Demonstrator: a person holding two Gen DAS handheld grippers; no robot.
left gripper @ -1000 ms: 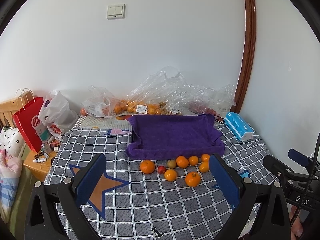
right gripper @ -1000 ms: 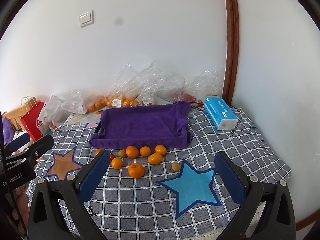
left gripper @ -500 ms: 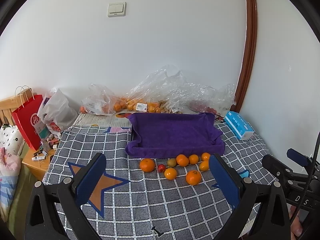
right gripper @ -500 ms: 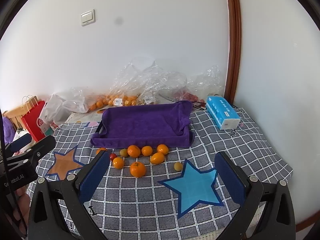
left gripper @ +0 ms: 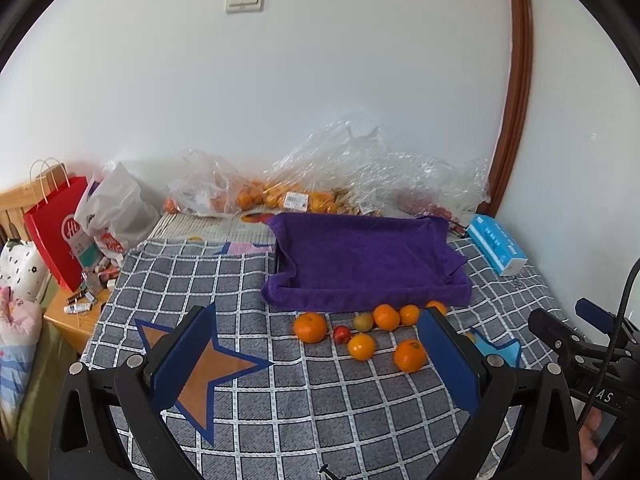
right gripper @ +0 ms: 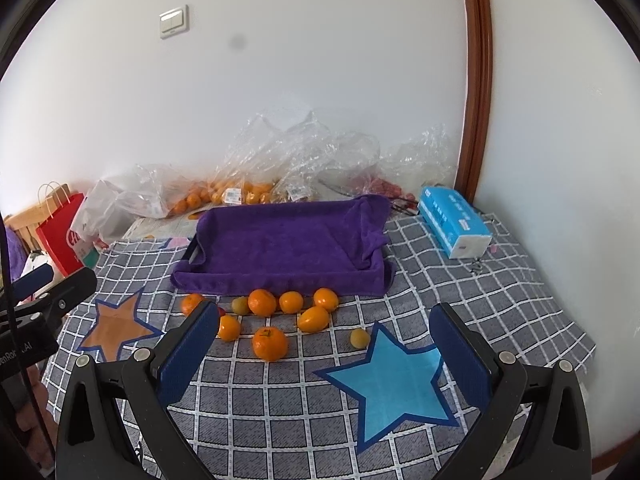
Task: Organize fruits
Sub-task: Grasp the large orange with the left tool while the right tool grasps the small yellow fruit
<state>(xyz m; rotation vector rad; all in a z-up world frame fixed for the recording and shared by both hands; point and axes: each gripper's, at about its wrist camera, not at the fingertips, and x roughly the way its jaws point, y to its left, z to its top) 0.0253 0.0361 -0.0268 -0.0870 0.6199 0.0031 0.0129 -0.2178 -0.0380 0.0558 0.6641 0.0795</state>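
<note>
Several loose fruits lie on the checked cloth in front of a tray covered by a purple towel [left gripper: 360,256] [right gripper: 288,244]: oranges such as a large one [left gripper: 310,327] [right gripper: 270,344], a small red fruit [left gripper: 341,334] and small greenish-yellow ones [left gripper: 363,321] [right gripper: 359,337]. My left gripper [left gripper: 316,360] is open and empty, held above the cloth short of the fruits. My right gripper [right gripper: 324,354] is open and empty, also short of the fruits. The right gripper's body shows at the right edge of the left wrist view [left gripper: 580,344].
Clear plastic bags with more oranges [left gripper: 280,196] [right gripper: 224,196] lie against the wall behind the tray. A blue tissue box [left gripper: 496,248] [right gripper: 454,222] sits at the right. A red paper bag [left gripper: 60,232] and a white bag [left gripper: 116,216] stand at the left.
Both grippers have drifted slightly forward and lower toward the fruits. Both stay open. Nothing on the cloth has moved.
</note>
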